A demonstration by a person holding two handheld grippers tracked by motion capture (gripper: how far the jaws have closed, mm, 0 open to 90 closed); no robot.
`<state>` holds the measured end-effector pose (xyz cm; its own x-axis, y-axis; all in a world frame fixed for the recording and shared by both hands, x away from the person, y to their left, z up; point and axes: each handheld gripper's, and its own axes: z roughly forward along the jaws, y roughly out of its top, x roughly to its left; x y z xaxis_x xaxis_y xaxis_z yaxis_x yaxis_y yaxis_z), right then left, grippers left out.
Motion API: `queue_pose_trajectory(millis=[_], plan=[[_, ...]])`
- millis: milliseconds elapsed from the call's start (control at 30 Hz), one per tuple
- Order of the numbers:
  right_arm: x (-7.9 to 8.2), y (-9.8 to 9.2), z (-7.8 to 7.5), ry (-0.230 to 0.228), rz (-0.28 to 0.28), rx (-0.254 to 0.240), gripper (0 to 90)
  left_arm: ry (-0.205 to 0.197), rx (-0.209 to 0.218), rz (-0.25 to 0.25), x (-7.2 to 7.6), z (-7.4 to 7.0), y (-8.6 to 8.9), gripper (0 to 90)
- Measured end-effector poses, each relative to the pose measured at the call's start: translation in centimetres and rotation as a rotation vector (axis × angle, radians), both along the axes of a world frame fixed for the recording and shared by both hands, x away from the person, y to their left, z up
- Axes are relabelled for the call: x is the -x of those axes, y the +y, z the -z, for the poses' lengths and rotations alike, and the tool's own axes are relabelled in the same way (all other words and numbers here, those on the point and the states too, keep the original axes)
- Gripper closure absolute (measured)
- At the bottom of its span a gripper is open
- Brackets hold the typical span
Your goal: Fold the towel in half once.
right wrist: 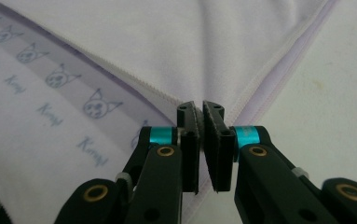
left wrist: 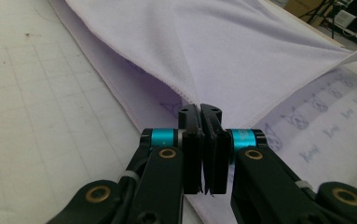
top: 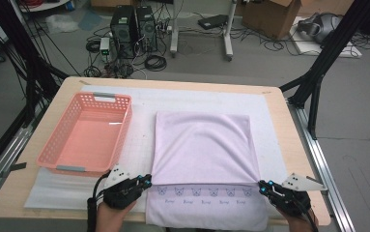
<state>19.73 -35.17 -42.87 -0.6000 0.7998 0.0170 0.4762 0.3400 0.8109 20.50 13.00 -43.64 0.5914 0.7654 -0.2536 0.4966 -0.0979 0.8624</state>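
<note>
Your left gripper (left wrist: 203,112) has its jaws pressed together on a corner of the pale lilac towel (left wrist: 241,51); the hemmed edge runs into the tips and the cloth fans away ahead of them. Just beyond and to the right of those jaws lies the lower layer of the towel, with its printed band of small cat faces (left wrist: 306,116). To the left of the jaws is the white gridded mat (left wrist: 36,121).

Your right gripper (right wrist: 200,112) likewise has its jaws clamped on the other folded-over corner, with 2 hems meeting at the tips. Left of these jaws the cat-face band runs away across the lower layer; to their right is bare mat.

In the high view the left gripper (top: 146,181) and right gripper (top: 262,186) hold the 2 near corners of the upper layer, which is stretched between them and spreads ahead of both as a roughly square panel. The printed strip of the lower layer lies between and just behind the jaws, towards you. Ahead and to the left of the left jaws sits a pink plastic basket (top: 59,154) on the tabletop (top: 296,159), near the towel but apart from it.
</note>
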Motion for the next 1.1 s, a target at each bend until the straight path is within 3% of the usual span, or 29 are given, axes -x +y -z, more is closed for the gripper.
queue_pose_trajectory(millis=[467, 1100], plan=[[4.4, -0.4, -0.2, 0.003, -0.032, -0.007, 85.4, 0.003, 0.015, -0.013, 4.7, 0.0, 0.0, 86.9], [8.3, -0.5, -0.4, 0.022, -0.085, -0.008, 85.9, 0.008, 0.039, 0.005, 8.5, -0.3, 0.9, 87.0]])
